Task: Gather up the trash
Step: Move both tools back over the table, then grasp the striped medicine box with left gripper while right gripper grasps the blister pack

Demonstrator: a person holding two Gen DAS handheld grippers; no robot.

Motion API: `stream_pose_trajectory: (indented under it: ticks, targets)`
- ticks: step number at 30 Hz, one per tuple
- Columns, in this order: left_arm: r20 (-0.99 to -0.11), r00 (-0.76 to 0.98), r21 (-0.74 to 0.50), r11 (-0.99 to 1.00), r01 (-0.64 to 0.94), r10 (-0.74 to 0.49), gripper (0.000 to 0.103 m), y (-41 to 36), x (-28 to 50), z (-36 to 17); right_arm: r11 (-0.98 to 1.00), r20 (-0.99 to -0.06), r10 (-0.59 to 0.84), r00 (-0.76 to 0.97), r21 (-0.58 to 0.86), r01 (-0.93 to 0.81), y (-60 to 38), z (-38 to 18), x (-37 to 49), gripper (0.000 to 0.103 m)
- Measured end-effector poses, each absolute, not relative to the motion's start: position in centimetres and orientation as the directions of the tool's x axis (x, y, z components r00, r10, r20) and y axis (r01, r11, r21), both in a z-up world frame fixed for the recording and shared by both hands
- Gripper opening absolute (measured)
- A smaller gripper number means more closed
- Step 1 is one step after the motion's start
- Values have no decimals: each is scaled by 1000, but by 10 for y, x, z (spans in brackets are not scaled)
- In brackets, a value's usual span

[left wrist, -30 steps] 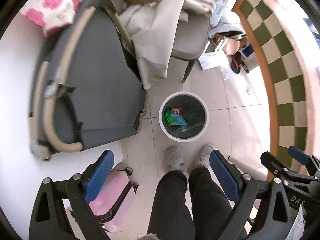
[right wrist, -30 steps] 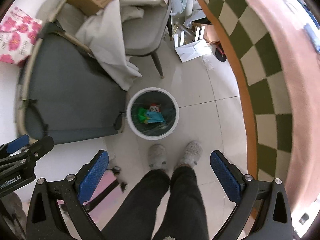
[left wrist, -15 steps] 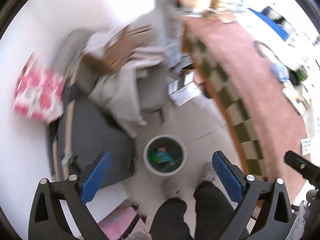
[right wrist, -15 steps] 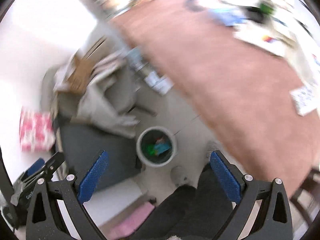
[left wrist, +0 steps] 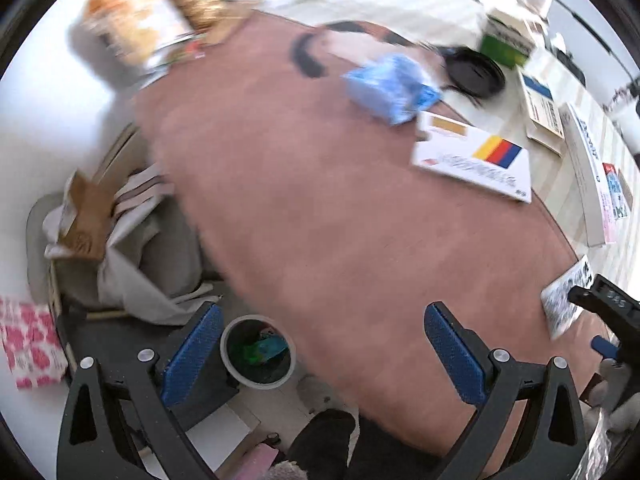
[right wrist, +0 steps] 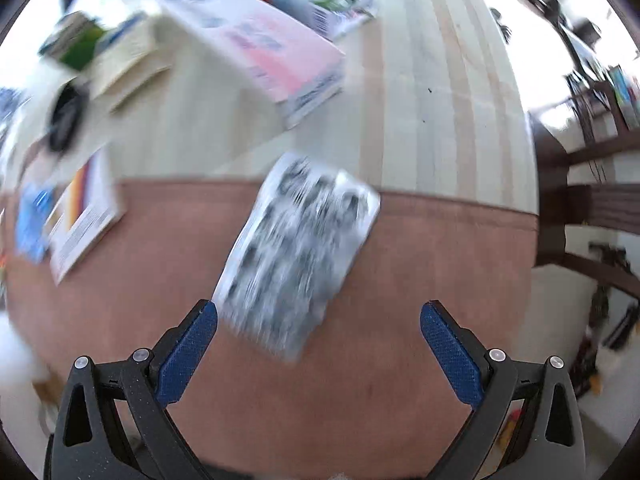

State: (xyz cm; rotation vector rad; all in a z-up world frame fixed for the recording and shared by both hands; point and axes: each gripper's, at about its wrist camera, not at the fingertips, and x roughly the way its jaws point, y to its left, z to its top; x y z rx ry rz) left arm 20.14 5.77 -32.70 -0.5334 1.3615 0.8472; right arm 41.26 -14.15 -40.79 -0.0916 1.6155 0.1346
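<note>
Left gripper (left wrist: pixel 322 354): jaws spread wide, nothing between the blue pads (left wrist: pixel 191 354); it hangs over the near edge of the table (left wrist: pixel 320 208), which carries a reddish-brown cloth. Right gripper (right wrist: pixel 318 354): jaws likewise spread wide and empty, positioned above the cloth just short of a silver wrapper (right wrist: pixel 298 252) with black print. Silver wrapper: lies flat on the cloth, its far end reaching the seam where the cloth meets the pale wooden tabletop (right wrist: pixel 432 92); its near corner sits close to the right gripper's left pad, contact not discernible through the blur. Trash bin (left wrist: pixel 258 352): round, white-rimmed, dark-lined, standing on the floor beside the table edge, holding green and blue scraps. Other table items: crumpled blue plastic bag (left wrist: pixel 390 88); white box with yellow, red and blue stripes (left wrist: pixel 474 162); black round lid (left wrist: pixel 474 74); pink-and-white carton (right wrist: pixel 264 44). Floor side: grey chair (left wrist: pixel 160 248) draped with pale cloth and a cardboard box. All views are motion-blurred.
</note>
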Motion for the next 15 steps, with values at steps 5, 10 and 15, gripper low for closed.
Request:
stream_pose_trajectory:
  ticks: [5, 10, 15]
  targets:
    - [-971, -37, 204, 729, -653, 237, 103, 62, 277, -348, 994, -999, 16, -52, 21, -105, -135, -422, 425, 92]
    - [-948, -3, 309, 919, -245, 319, 103, 43, 340, -369, 967, -1000, 10, -12, 13, -254, -121, -405, 421, 57]
    - [-913, 27, 403, 889, 219, 407, 103, 26, 381, -399, 959, -987, 70, -146, 106, -262, -159, -405, 444, 58]
